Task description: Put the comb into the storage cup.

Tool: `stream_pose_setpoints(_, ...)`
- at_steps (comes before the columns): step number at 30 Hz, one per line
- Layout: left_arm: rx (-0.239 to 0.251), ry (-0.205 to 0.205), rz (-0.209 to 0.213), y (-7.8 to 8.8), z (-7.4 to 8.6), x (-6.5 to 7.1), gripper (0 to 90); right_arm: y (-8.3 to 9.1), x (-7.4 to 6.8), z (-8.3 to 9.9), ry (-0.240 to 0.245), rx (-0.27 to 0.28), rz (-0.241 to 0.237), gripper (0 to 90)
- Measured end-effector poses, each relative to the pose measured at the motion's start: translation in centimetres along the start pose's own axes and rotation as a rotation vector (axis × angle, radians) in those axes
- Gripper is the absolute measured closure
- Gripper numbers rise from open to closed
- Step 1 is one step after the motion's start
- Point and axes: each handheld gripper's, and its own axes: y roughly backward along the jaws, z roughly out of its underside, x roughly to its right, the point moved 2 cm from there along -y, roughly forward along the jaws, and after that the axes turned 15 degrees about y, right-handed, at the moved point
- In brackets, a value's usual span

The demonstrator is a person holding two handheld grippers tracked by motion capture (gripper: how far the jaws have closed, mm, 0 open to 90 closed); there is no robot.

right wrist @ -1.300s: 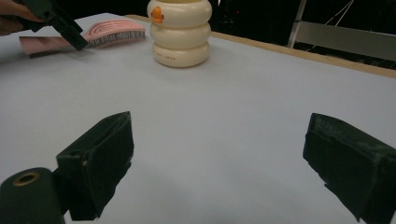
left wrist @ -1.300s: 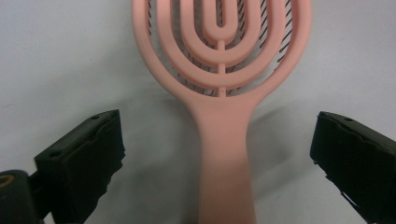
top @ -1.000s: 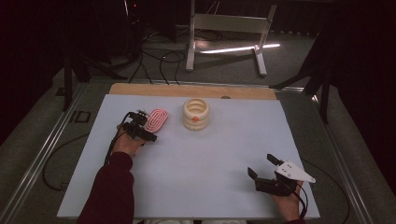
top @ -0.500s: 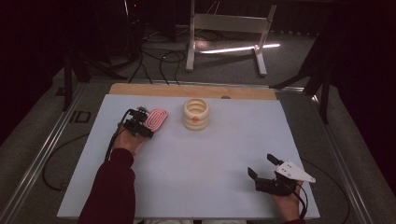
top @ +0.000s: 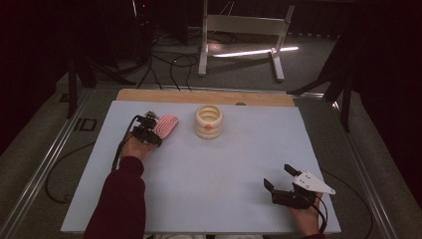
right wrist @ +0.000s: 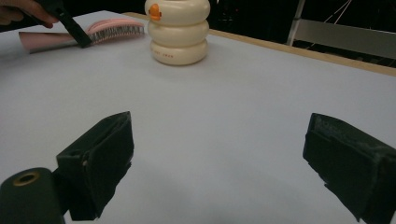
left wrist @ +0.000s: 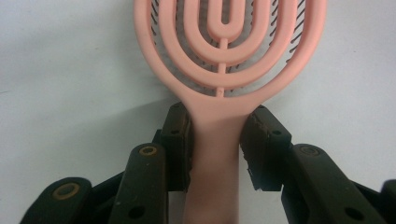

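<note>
White table surface takes most of the high view, wooden strip along its far edge. Cream ringed holder stands upright at far centre, orange mark on its side, also seen in the right gripper view. Pink hairbrush lies flat on the table at far left, just beside the holder but apart from it, head pointing away from the person, bristles down. Left gripper sits over the brush's handle; its jaws have just been closing and now pinch the handle from both sides, pads pressed to it just below the head. Right gripper rests at near right, well apart from brush and holder, jaws spread wide with nothing but bare table between them.
</note>
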Motion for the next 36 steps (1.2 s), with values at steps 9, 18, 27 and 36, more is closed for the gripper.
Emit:
stream_pose_setpoints(9,-0.013,-0.018,0.001,0.04,0.12,0.16,66.1,-0.02,-0.01,0.02,-0.001,-0.008,0.003,8.6)
stream_pose_setpoints(18,-0.001,-0.025,-0.021,0.04,0.22,0.36,68.9,0.05,0.09,0.06,-0.005,-0.008,0.005,8.6)
stream_pose_setpoints(27,0.015,-0.041,-0.033,0.12,0.32,0.68,69.7,0.06,0.11,0.07,-0.005,-0.009,0.007,8.6)
stream_pose_setpoints(36,0.039,-0.049,-0.030,0.59,0.38,0.81,69.9,0.09,0.13,0.07,-0.007,-0.008,0.007,8.6)
